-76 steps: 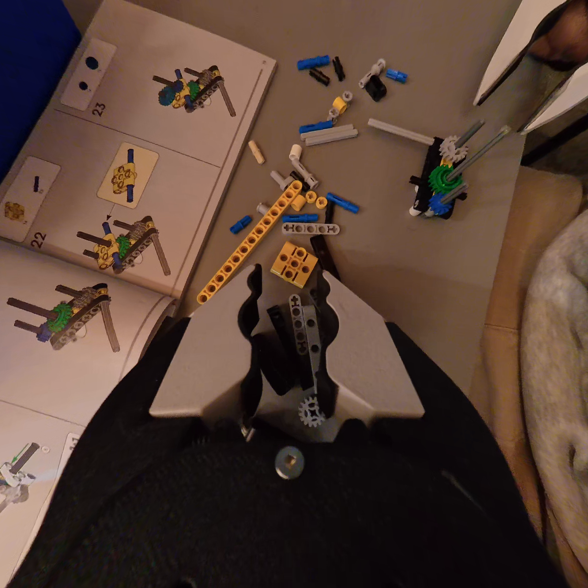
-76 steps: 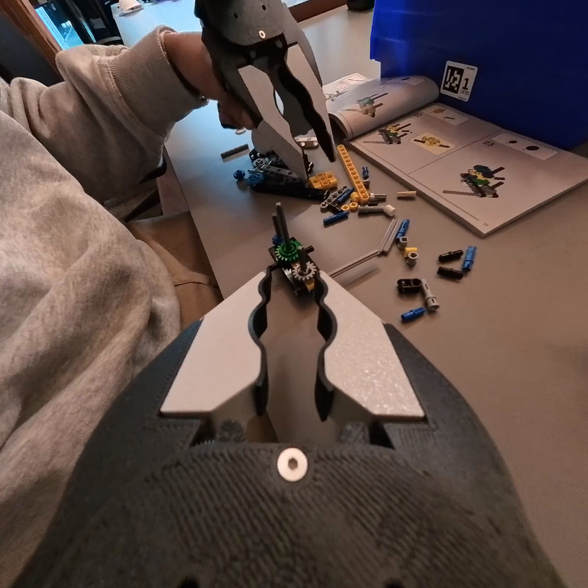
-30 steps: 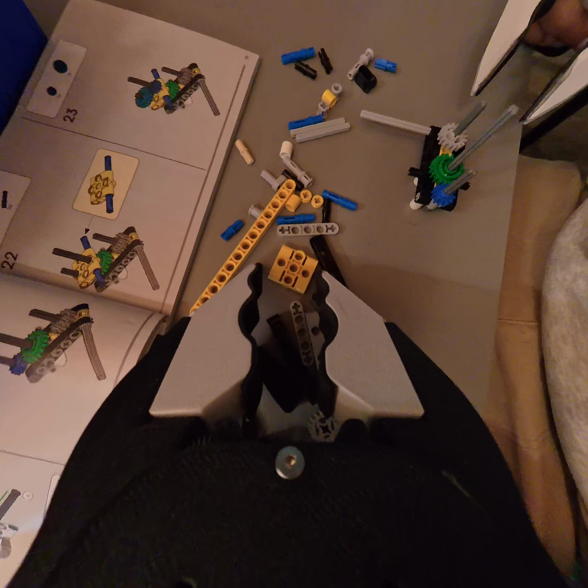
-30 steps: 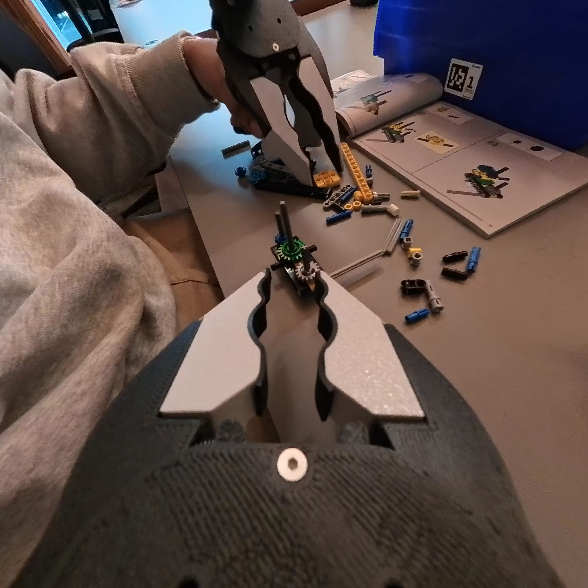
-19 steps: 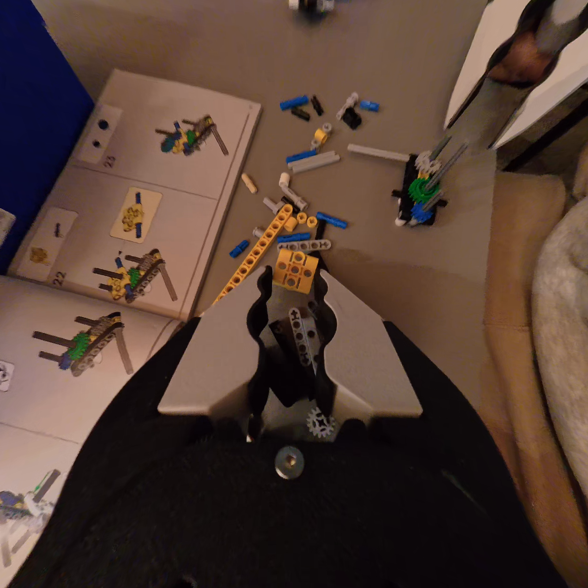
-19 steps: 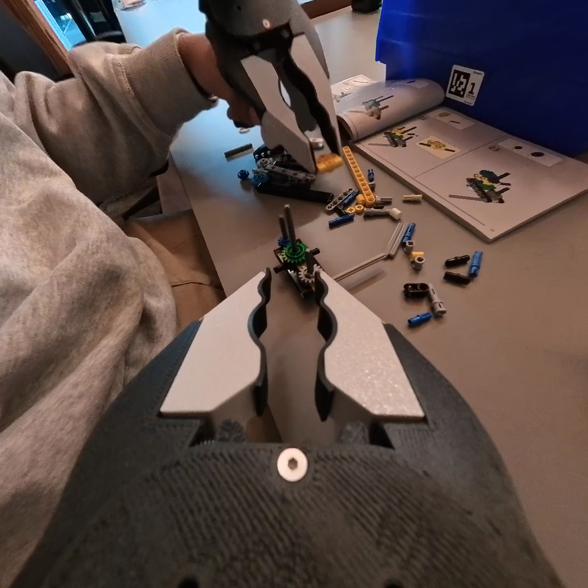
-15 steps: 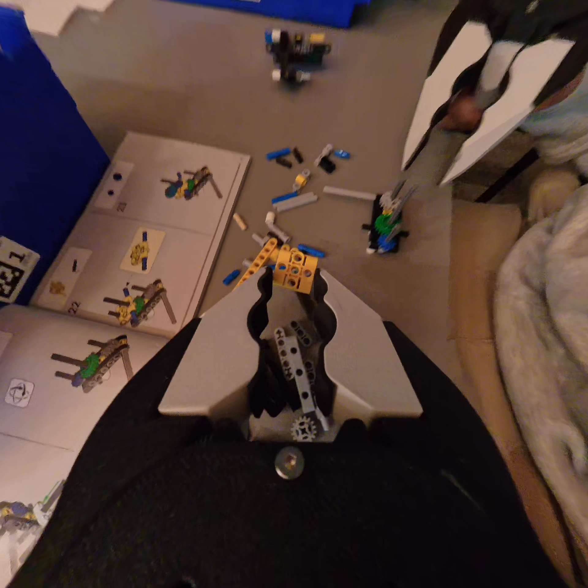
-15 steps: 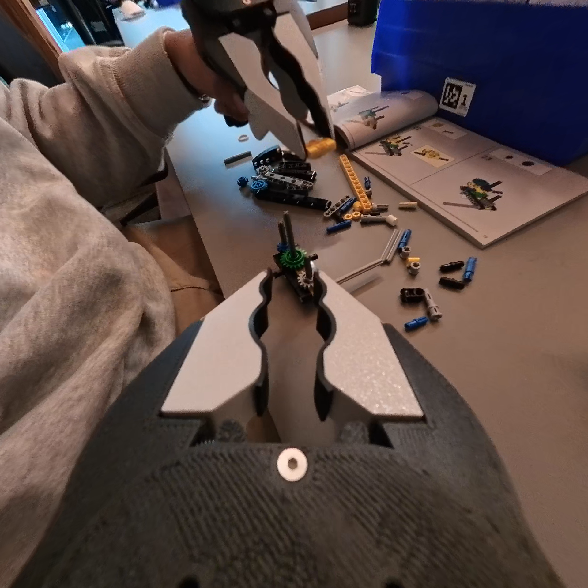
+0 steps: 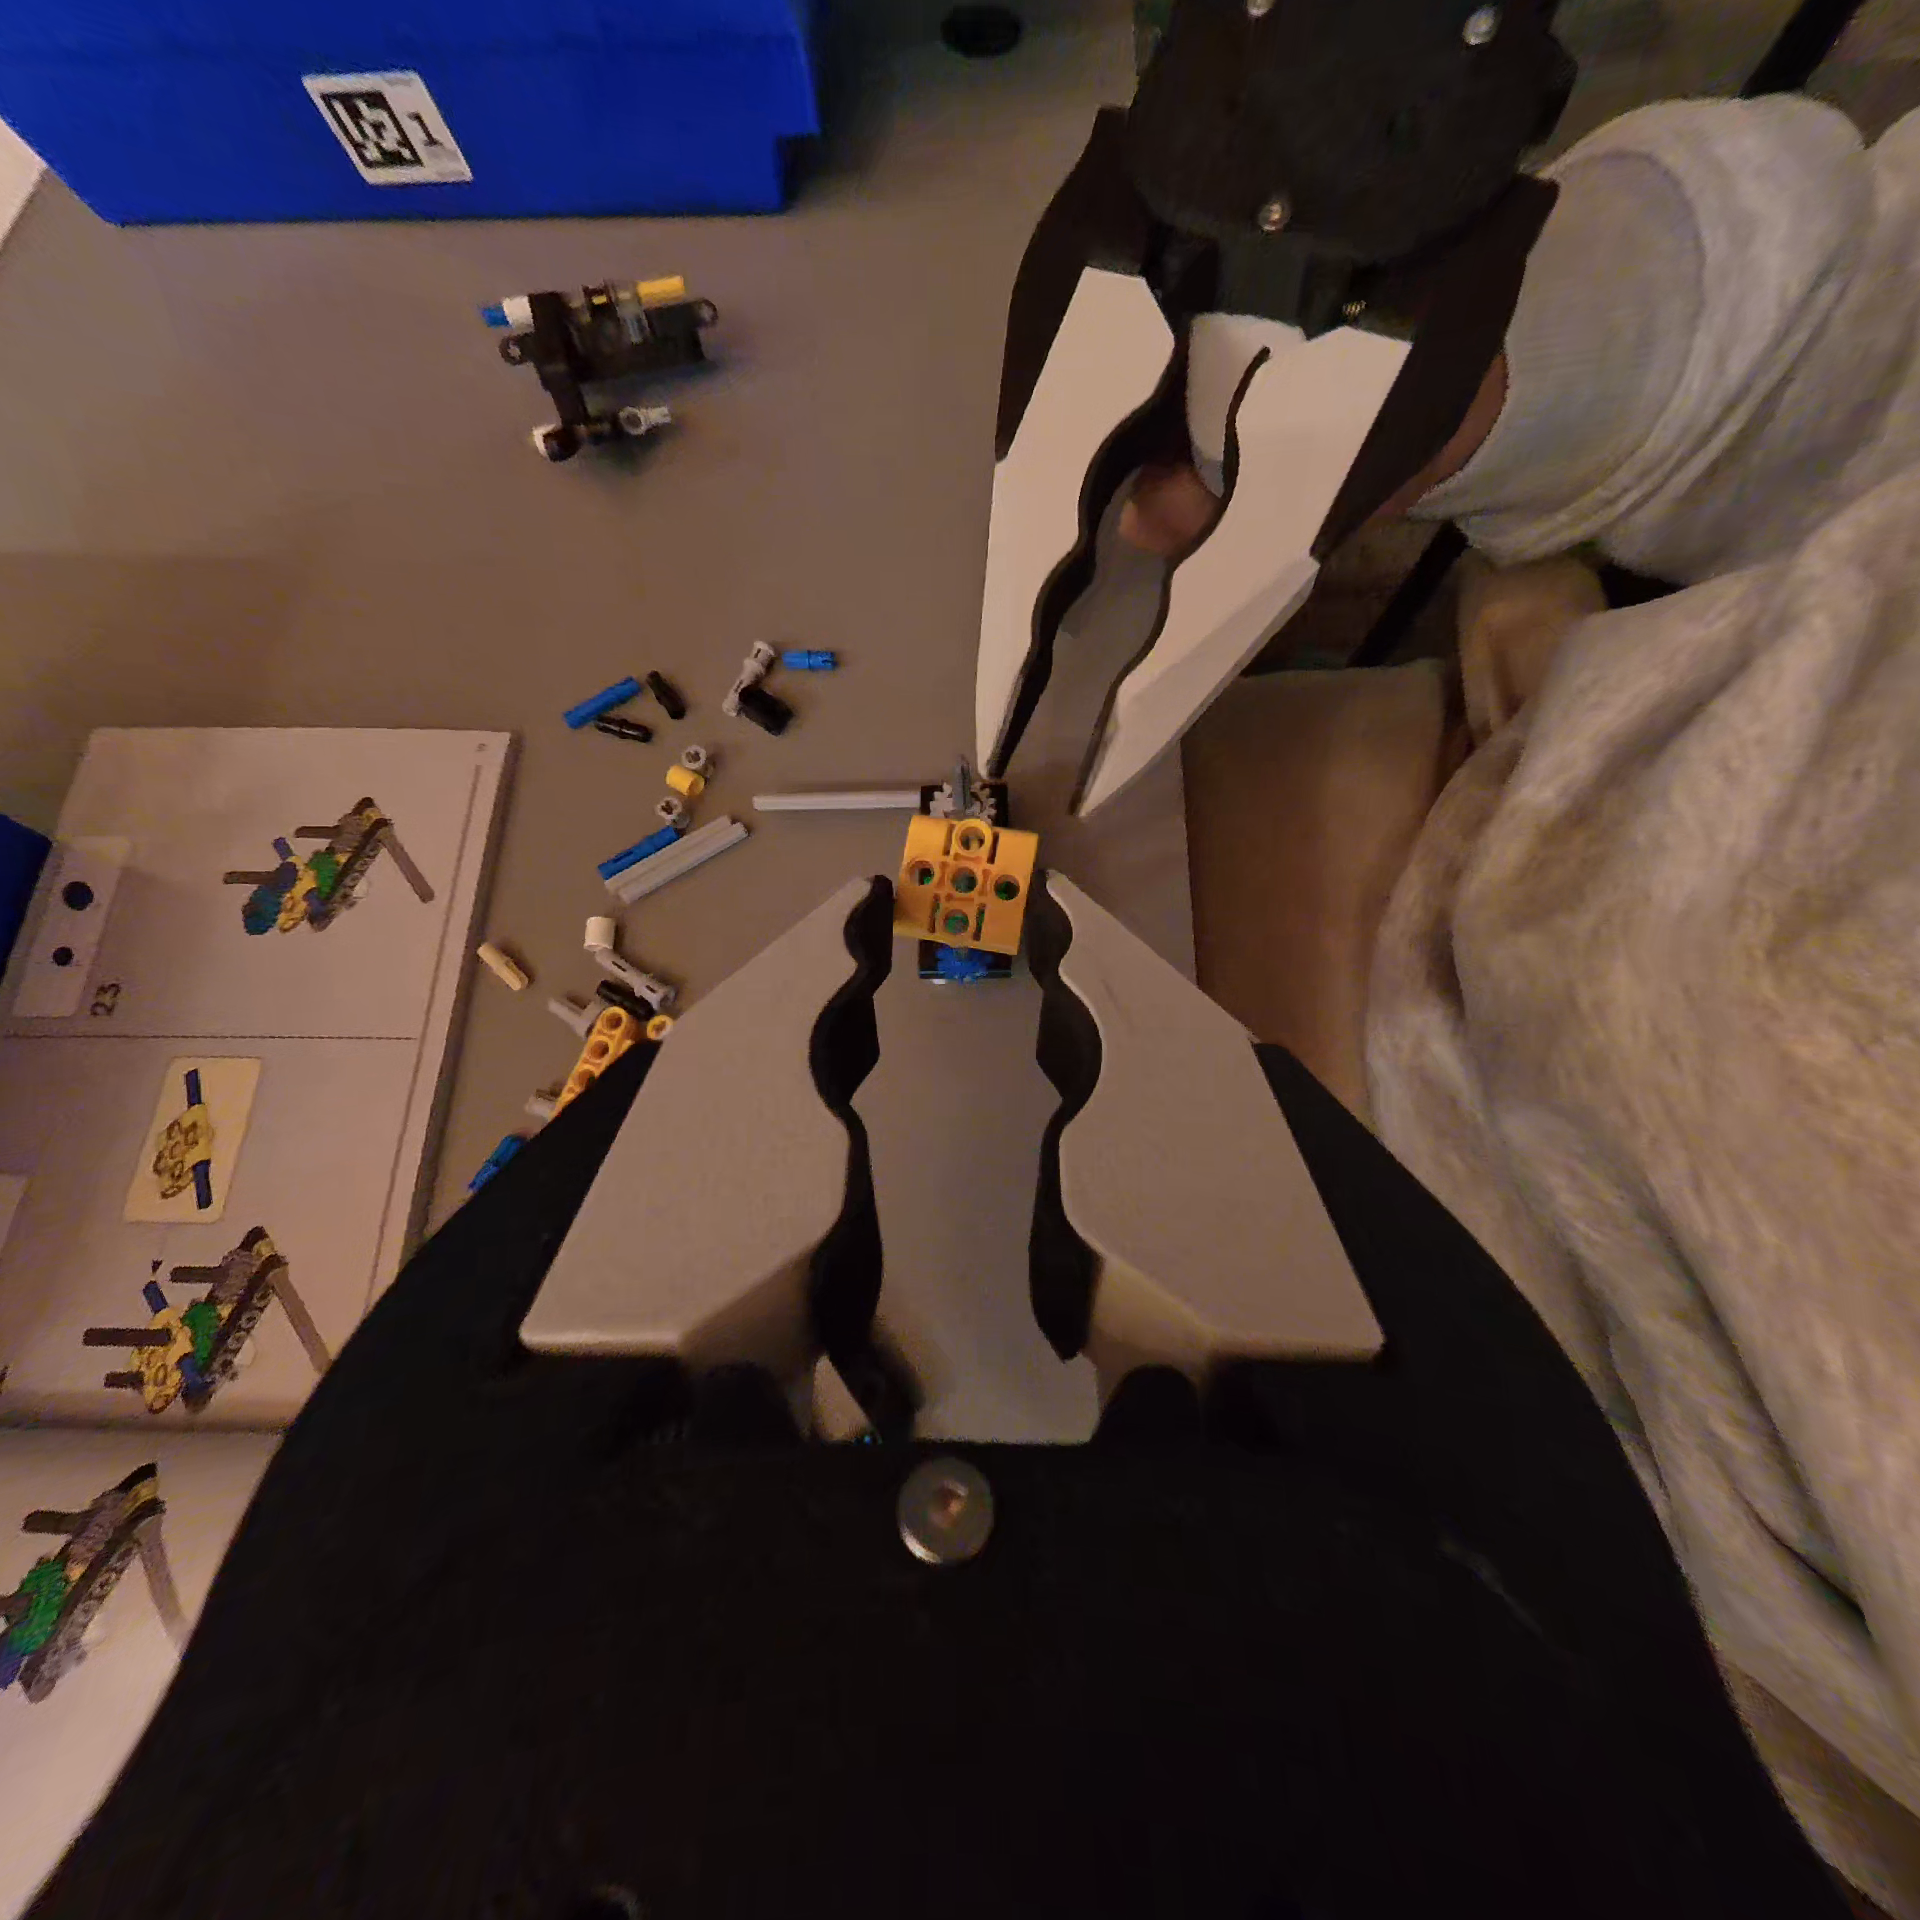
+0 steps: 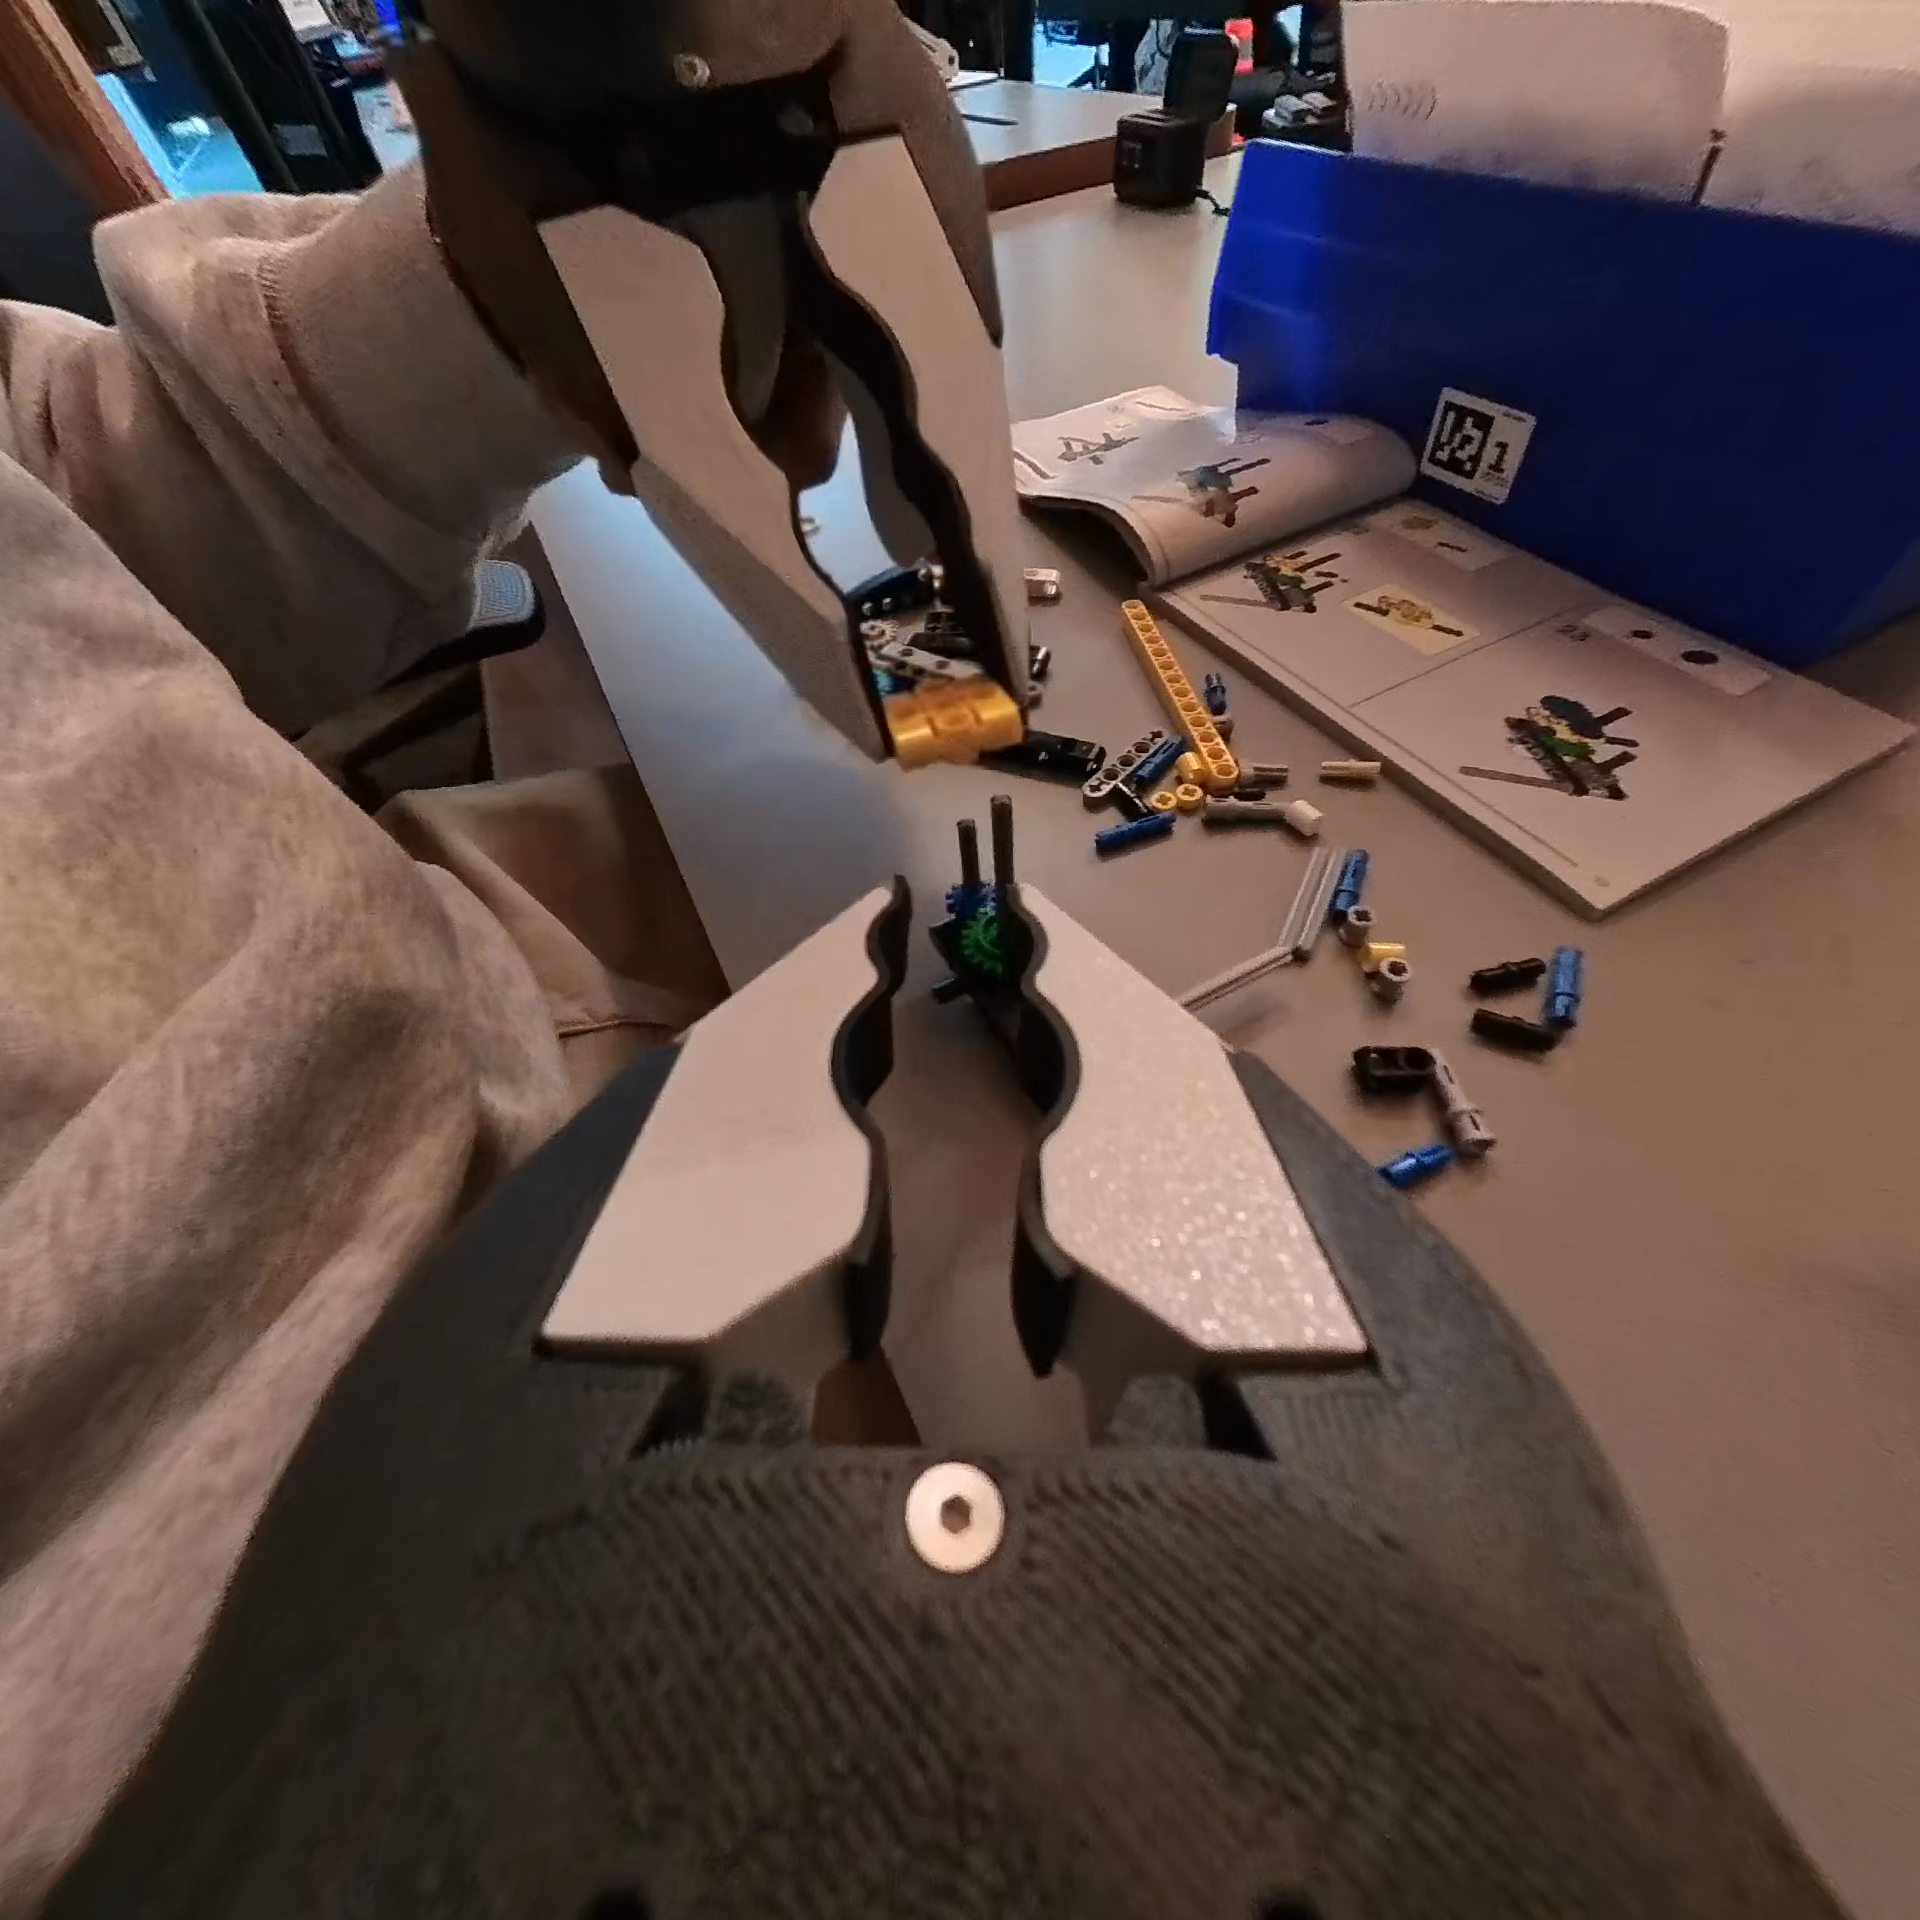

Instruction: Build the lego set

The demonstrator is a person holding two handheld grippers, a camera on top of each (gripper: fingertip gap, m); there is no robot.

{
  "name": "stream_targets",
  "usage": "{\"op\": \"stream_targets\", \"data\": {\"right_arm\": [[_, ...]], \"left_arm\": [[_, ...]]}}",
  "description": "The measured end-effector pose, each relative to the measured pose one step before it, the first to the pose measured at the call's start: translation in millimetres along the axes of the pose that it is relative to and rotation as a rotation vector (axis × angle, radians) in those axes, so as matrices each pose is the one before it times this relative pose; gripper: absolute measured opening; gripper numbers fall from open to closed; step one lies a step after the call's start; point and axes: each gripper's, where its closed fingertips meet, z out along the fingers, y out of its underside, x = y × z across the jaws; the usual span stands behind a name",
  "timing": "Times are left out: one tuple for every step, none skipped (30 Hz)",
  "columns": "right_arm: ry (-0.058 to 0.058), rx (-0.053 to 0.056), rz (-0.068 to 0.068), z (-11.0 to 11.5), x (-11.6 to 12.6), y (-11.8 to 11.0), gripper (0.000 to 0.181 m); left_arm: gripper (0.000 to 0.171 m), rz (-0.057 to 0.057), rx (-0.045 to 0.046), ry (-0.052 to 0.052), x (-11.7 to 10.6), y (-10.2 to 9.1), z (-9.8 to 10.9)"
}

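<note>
My left gripper is shut on a yellow pin-hole block at its fingertips and holds it above the table, right over the small gear assembly. In the right wrist view the left gripper hangs with the yellow block a little above and behind the assembly, which has black beams, green and blue gears and two upright dark axles. My right gripper is open, with the assembly between its fingertips. It also shows in the left wrist view, tips down beside the assembly.
The open instruction booklet lies left, with a blue bin behind it. A second black sub-assembly sits far back. Loose pins, grey axles and a long yellow beam are scattered mid-table. The table edge and a person's grey sleeve are right. Both grippers' tips are close together, under 4 cm apart.
My left gripper closed on the yellow block, lifted it off the table and carried it right, over the gear assembly. My right gripper moved forward around the assembly.
</note>
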Motion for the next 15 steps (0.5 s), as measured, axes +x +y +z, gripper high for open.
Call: {"op": "stream_targets", "data": {"right_arm": [[0.0130,-0.0018,-0.0029,0.42,1.49,0.10,0.015],[0.0112,-0.0012,-0.0035,0.17,1.39,0.11,0.014],[0.0098,-0.0001,-0.0017,0.30,1.47,0.01,0.014],[0.0066,0.0024,0.0019,0.37,1.07,-0.43,0.013],[0.0018,0.0025,0.0036,0.68,0.44,-0.57,0.013],[0.0002,0.0009,0.0030,0.82,0.26,-0.22,0.014],[-0.0004,-0.0005,0.0016,0.92,-0.04,0.05,0.014],[-0.0012,-0.0019,0.0007,1.19,-0.32,0.13,0.014],[0.0000,-0.0030,-0.0001,1.29,-0.22,0.24,0.014],[0.0000,-0.0031,-0.0009,1.30,-0.44,0.37,0.014],[-0.0002,-0.0030,-0.0010,1.27,-0.58,0.27,0.014],[0.0006,-0.0036,-0.0012,1.31,-0.56,0.32,0.014],[0.0009,-0.0040,-0.0024,1.12,-0.50,0.55,0.013],[0.0009,-0.0041,-0.0034,0.85,-0.52,0.44,0.013],[0.0009,-0.0039,-0.0033,0.73,-0.31,0.54,0.013]], "left_arm": [[0.024,-0.0006,-0.00793,-0.0014,0.01,0.45,2.10],[0.024,0.0029,-0.00603,-0.0042,-0.34,0.22,1.53],[0.024,0.0031,-0.00548,-0.0046,-0.32,0.08,1.16],[0.024,0.0013,-0.00183,-0.0041,-0.39,-0.53,0.92],[0.024,-0.0004,0.00033,0.0025,0.48,-0.82,0.60],[0.024,-0.0014,-0.00097,0.0034,0.46,-0.48,0.64],[0.024,-0.0010,-0.00255,-0.0001,-0.15,-0.06,0.76],[0.025,-0.0001,-0.00344,-0.0020,-0.56,0.04,0.73],[0.025,0.0003,-0.00300,-0.0018,-0.47,0.30,0.69],[0.024,-0.0009,-0.00242,-0.0025,-0.69,0.15,0.66],[0.024,-0.0018,-0.00232,-0.0002,-0.35,0.12,0.54],[0.024,-0.0017,-0.00114,0.0010,-0.15,-0.04,0.45],[0.024,-0.0015,0.00088,0.0026,0.40,-0.51,0.19],[0.024,-0.0004,0.00139,0.0020,0.43,-0.60,0.10],[0.024,0.0009,0.00018,0.0013,0.47,-0.36,0.08]]}}
